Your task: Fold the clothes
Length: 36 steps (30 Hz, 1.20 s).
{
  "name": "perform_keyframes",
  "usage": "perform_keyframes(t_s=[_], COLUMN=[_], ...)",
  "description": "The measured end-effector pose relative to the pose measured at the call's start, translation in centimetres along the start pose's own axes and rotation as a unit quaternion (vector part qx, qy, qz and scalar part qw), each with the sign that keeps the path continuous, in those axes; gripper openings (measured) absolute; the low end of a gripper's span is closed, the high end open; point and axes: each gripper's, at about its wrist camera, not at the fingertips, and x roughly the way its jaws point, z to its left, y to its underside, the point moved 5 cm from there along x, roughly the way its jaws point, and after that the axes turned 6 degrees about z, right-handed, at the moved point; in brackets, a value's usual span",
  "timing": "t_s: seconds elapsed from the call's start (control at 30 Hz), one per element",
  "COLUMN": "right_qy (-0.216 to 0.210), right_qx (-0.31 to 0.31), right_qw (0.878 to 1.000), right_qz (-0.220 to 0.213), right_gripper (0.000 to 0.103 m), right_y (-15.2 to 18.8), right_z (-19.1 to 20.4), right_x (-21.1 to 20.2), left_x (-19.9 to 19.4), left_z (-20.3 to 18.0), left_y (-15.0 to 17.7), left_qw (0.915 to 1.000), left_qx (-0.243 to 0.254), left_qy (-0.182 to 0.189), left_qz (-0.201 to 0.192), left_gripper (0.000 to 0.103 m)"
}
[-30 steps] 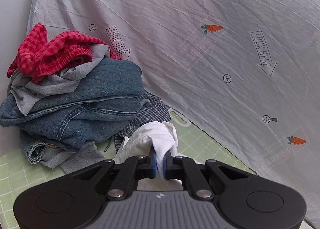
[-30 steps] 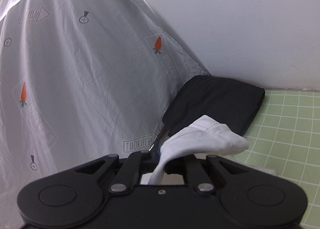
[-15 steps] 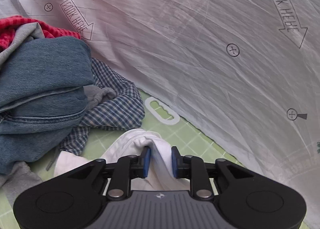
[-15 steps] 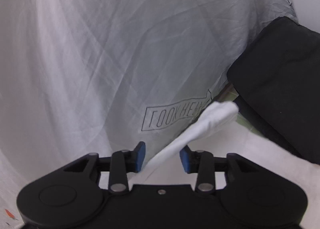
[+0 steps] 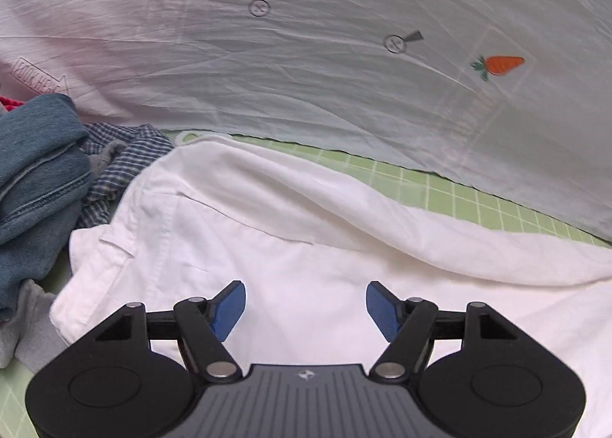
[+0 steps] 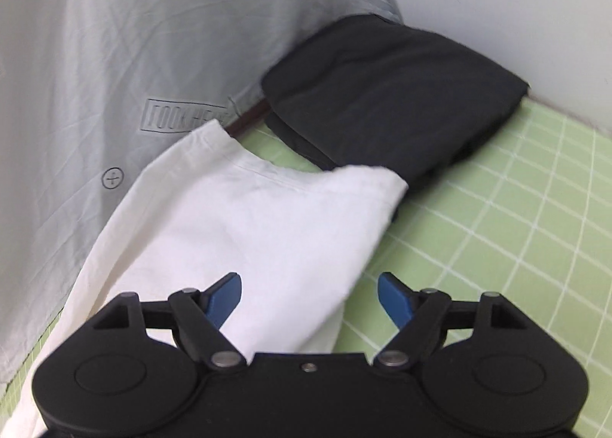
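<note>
Both hand-held grippers, left (image 5: 305,308) and right (image 6: 309,298), gape wide, holding nothing, over the white garment (image 5: 306,247); jeans (image 5: 34,178) lie at nine o'clock.

White garment (image 5: 298,247) spread flat (lightly rumpled), waistband toward the denim pile; one end beside folded black cloth

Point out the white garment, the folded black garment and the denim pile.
white garment (image 5: 306,247), left wrist view, on its flat middle panel.
folded black garment (image 6: 394,94), right wrist view, on its top face.
denim pile (image 5: 34,170), left wrist view, on the upper blue fold.
</note>
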Motion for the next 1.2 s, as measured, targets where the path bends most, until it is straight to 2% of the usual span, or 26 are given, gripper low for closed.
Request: perform_keyframes(t_s=[0.1,0.27,0.33,0.4,0.47,0.53,0.67,0.73,0.87,0.97,1.07,1.2], right_qy=[-0.012,-0.027,-0.033,-0.04,-0.046,-0.052,-0.042,-0.032,-0.012,-0.008,-0.007,0.024], right_qx=[0.039,0.045,0.046,0.047,0.049,0.05,0.021,0.0,-0.042,-0.041,-0.013,-0.027], right_qw=[0.999,0.999,0.998,0.998,0.998,0.997,0.999,0.999,0.999,0.999,0.999,0.999], right_qz=[0.014,0.014,0.014,0.013,0.013,0.013,0.004,-0.002,-0.013,-0.017,-0.035,-0.031], right_gripper=[0.079,0.074,0.06,0.029,0.013,0.006,0.004,0.004,0.006,0.014,0.028,0.029], right_y=[1.1,1.4,1.4,1.5,1.6,1.7,2.5,3.1,4.2,4.6,4.6,5.4], right_z=[-1.1,-1.2,-1.2,-1.3,-1.3,-1.3,-2.5,-3.3,-5.0,-7.0,-9.2,-11.4], right_x=[0.8,0.8,0.8,0.8,0.8,0.8,-1.7,-3.5,-7.1,-8.1,-9.4,-9.7], left_x=[0.7,2.0,2.5,3.0,3.4,3.3,2.2,1.4,0.0,-0.7,-0.3,-0.2], left_z=[-3.1,-7.8,-9.1,-10.0,-10.1,-9.6,-9.0,-8.6,-7.1,-7.1,-7.5,-7.8], left_y=[1.1,2.8,3.9,5.3,6.5,7.3,8.6,9.4,11.5,12.0,11.5,11.4], left_qw=[0.9988,0.9918,0.9894,0.9865,0.9856,0.9845,0.9791,0.9784,0.982,0.9836,0.984,0.9847], left_qx=[0.03,0.109,0.123,0.136,0.142,0.145,0.168,0.162,0.136,0.14,0.137,0.138], left_qy=[0.036,0.06,0.067,0.074,0.068,0.074,0.082,0.085,0.084,0.071,0.061,0.049], left_qz=[0.016,0.031,0.041,0.053,0.062,0.064,0.08,0.096,0.101,0.089,0.096,0.095], left_gripper=[0.071,0.071,0.071,0.071,0.071,0.071,0.071,0.071,0.071,0.072,0.073,0.074])
